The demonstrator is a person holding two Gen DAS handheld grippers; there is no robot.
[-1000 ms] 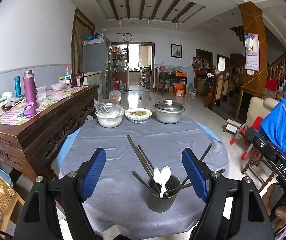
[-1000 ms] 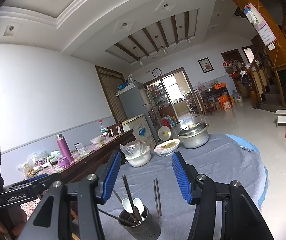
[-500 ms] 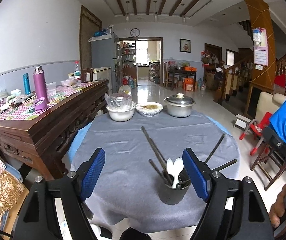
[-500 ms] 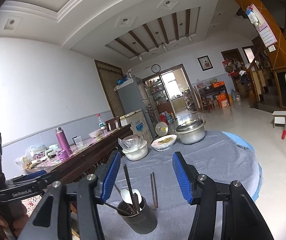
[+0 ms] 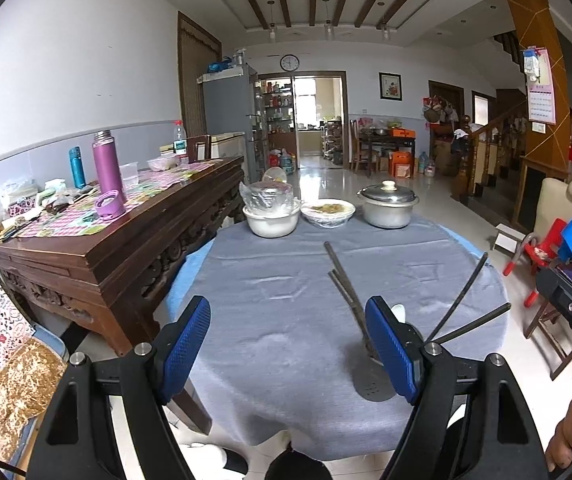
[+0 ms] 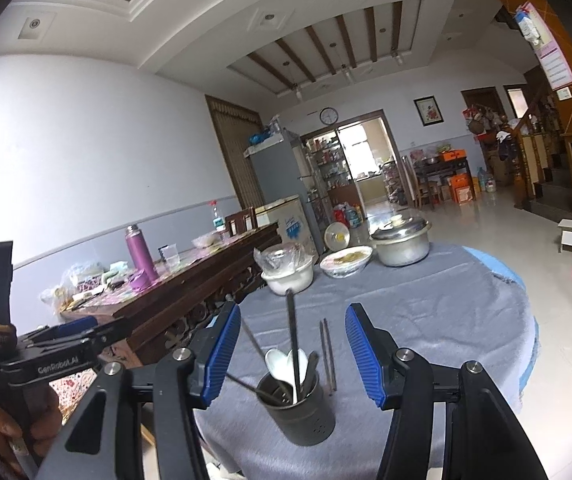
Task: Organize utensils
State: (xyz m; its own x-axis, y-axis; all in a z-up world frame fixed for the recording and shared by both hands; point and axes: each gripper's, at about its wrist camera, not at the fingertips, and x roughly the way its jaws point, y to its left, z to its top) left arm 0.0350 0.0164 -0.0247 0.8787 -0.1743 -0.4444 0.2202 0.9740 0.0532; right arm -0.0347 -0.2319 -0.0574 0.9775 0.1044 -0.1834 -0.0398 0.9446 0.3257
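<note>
A dark grey utensil holder [image 6: 302, 412] stands near the front of the round table under a grey cloth [image 6: 426, 320]. It holds several dark chopsticks [image 6: 294, 340] and white spoons [image 6: 282, 362]. A loose pair of chopsticks [image 6: 326, 354] lies on the cloth just right of it. My right gripper [image 6: 292, 356] is open, a little above and short of the holder, touching nothing. My left gripper [image 5: 288, 350] is open over bare cloth. In the left wrist view the holder [image 5: 370, 384] is mostly hidden behind the right finger, with chopsticks [image 5: 342, 276] sticking out.
At the table's far side stand a white bowl covered in plastic [image 5: 272, 216], a bowl of food [image 5: 328, 212] and a lidded metal pot [image 5: 388, 210]. A dark wooden sideboard [image 5: 126, 240] with a purple flask [image 5: 106, 164] lies to the left. Chairs [image 5: 542, 256] stand at the right.
The left gripper has swung left, so the holder slid from between its fingers to behind the right finger. The right gripper has come a little lower and nearer the holder. Both stay open.
</note>
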